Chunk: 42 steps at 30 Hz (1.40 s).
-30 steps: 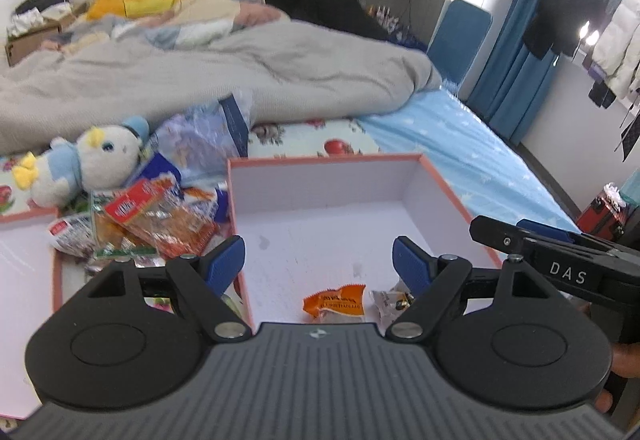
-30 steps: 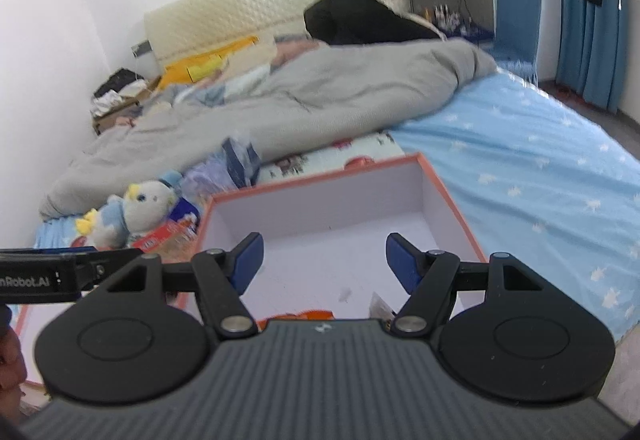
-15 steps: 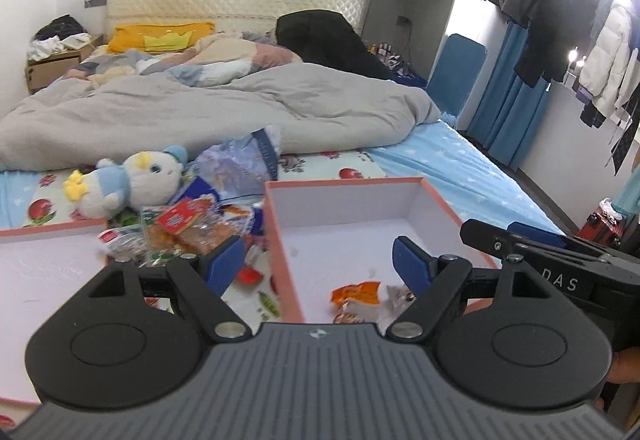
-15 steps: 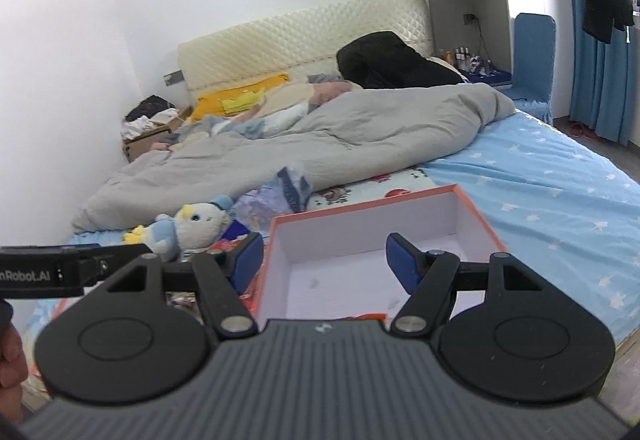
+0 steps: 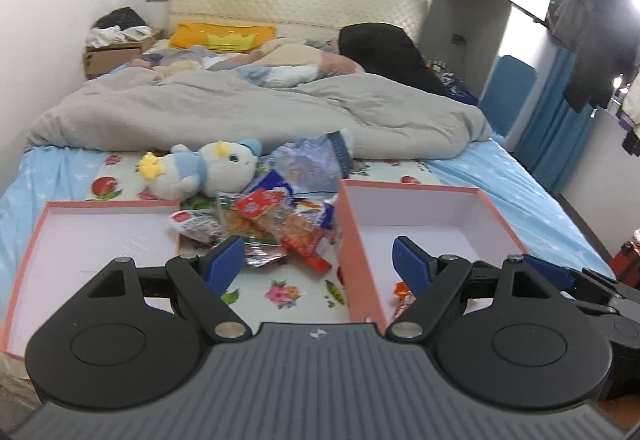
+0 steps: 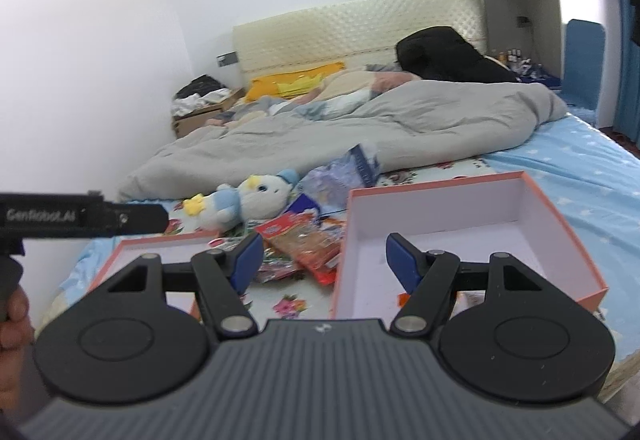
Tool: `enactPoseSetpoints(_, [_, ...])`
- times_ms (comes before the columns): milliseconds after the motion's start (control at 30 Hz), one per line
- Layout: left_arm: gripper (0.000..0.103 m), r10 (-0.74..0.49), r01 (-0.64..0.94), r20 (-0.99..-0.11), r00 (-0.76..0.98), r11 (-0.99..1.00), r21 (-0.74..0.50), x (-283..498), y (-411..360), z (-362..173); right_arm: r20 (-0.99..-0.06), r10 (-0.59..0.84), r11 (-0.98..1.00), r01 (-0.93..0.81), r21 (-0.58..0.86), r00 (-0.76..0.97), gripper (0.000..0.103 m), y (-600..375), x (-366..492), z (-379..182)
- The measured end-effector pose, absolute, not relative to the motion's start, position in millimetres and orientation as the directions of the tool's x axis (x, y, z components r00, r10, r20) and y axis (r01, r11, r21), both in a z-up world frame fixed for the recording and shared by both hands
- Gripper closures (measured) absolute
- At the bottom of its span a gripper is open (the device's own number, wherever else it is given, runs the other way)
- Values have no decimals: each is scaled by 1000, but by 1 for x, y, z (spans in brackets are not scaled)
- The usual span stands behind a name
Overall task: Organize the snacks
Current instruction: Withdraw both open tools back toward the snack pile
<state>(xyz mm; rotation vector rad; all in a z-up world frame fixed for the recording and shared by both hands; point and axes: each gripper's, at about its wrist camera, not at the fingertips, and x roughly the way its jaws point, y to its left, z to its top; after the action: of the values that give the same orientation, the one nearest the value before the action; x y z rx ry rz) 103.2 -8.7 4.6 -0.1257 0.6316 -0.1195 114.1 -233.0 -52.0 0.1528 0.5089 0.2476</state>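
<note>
Pink-rimmed boxes flank a heap of snack packets (image 5: 276,228) on the floral sheet — left box (image 5: 100,236) bare, right box (image 5: 424,224) holding an orange packet (image 5: 400,290) near its front wall. Left gripper (image 5: 318,258) and right gripper (image 6: 323,256) both hang above the bed — jaws spread wide, nothing between them. Plush toy (image 5: 204,172) lies behind the heap.

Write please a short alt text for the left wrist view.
The open, empty left gripper hovers above a bed where a pile of snack packets lies between two shallow orange boxes. The right box holds an orange packet; a plush toy lies behind the pile.
</note>
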Motion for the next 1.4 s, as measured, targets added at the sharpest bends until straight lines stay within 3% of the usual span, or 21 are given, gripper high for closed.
enactPoseSetpoints(367, [19, -55, -32, -620, 783, 991, -128, 80, 13, -18, -478, 326, 944, -261, 199, 815, 33, -212, 100, -67])
enactPoseSetpoints(733, [19, -36, -94, -664, 747, 983, -159, 73, 37, -48, -516, 365, 931, -318, 180, 775, 33, -187, 94, -86])
enactPoseSetpoints(1400, [19, -83, -82, -715, 695, 978, -193, 152, 62, -102, -527, 289, 951, -302, 62, 800, 37, -160, 139, -116])
